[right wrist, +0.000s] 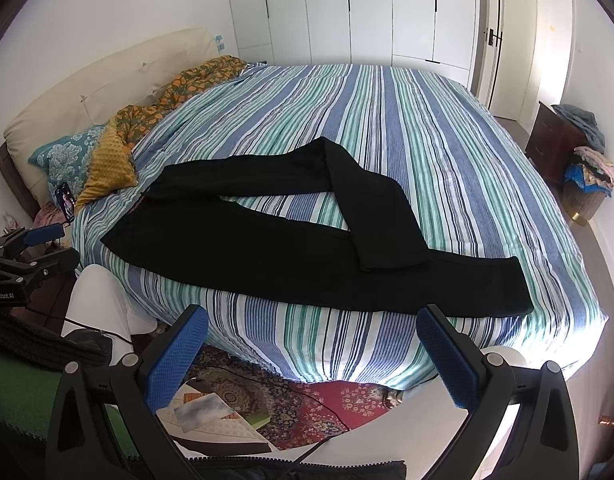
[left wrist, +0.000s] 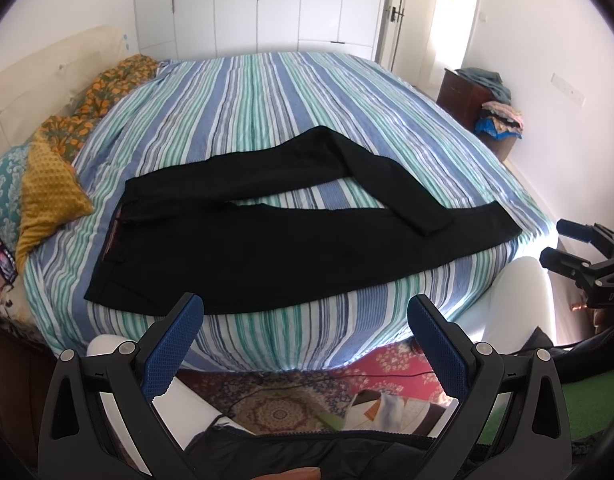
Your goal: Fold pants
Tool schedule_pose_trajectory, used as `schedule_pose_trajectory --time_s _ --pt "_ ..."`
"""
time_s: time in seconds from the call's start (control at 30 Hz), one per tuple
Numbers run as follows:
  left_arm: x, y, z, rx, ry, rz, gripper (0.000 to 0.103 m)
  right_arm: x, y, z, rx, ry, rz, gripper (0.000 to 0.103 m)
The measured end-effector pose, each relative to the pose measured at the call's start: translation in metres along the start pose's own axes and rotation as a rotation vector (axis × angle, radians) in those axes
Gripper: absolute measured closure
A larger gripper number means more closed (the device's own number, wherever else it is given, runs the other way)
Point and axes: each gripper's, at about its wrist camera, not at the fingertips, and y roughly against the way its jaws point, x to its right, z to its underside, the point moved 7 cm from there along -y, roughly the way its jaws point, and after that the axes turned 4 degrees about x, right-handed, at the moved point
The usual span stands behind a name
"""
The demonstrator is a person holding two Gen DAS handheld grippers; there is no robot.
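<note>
L wrist view: left tongs (left wrist: pixel 305 330) spread wide, nothing between pads, held off the near bed edge; black pants (left wrist: pixel 235 248) lie flat on striped bed (left wrist: pixel 267 112), waistband to the left, far leg bent back w/ its cuff lying on the near leg; right tongs (left wrist: pixel 557 242) at right edge, apart, empty. R wrist view: right tongs (right wrist: pixel 313 344) likewise spread and empty, short of pants (right wrist: pixel 267 252) near bed (right wrist: pixel 427 128) front edge; left tongs (right wrist: pixel 53 244) at left, parted, beside pillows (right wrist: pixel 91 160).
</note>
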Motion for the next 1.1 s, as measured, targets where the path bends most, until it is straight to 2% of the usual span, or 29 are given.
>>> schedule_pose_trajectory --time_s 0.93,1.1 --pt "-0.005 -0.003 0.004 -0.02 0.008 0.0 0.001 0.002 -0.007 0.004 -0.014 -0.005 -0.004 0.0" --pt "-0.019 -0.006 -0.002 0.002 0.016 -0.043 0.001 0.002 -0.008 0.002 -0.005 -0.005 -0.007 0.0"
